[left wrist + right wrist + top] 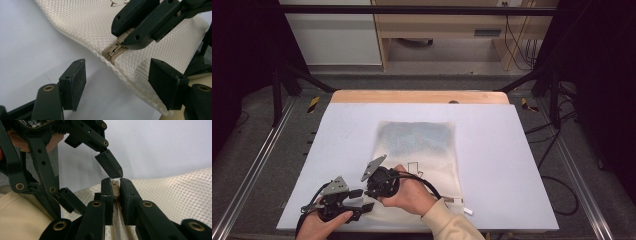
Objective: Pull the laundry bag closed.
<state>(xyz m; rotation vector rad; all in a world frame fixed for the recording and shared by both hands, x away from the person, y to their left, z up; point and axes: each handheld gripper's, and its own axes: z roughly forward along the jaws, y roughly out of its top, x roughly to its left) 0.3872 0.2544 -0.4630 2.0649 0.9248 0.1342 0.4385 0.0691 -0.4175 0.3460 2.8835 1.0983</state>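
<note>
My right tongs [115,188] are clenched on the zipper pull [115,51] at the near edge of the mesh bag [422,145], lifted off the counter [507,165]. My left tongs [117,82] stand released around the bag's corner, with free counter on their left.

The cream honeycomb-mesh fabric pouch [419,150] has a bluish tint showing through up top, plus a beige zipper [113,51]. Both tools are black, and the flat surface [512,165] is plain pale lavender-white.
</note>
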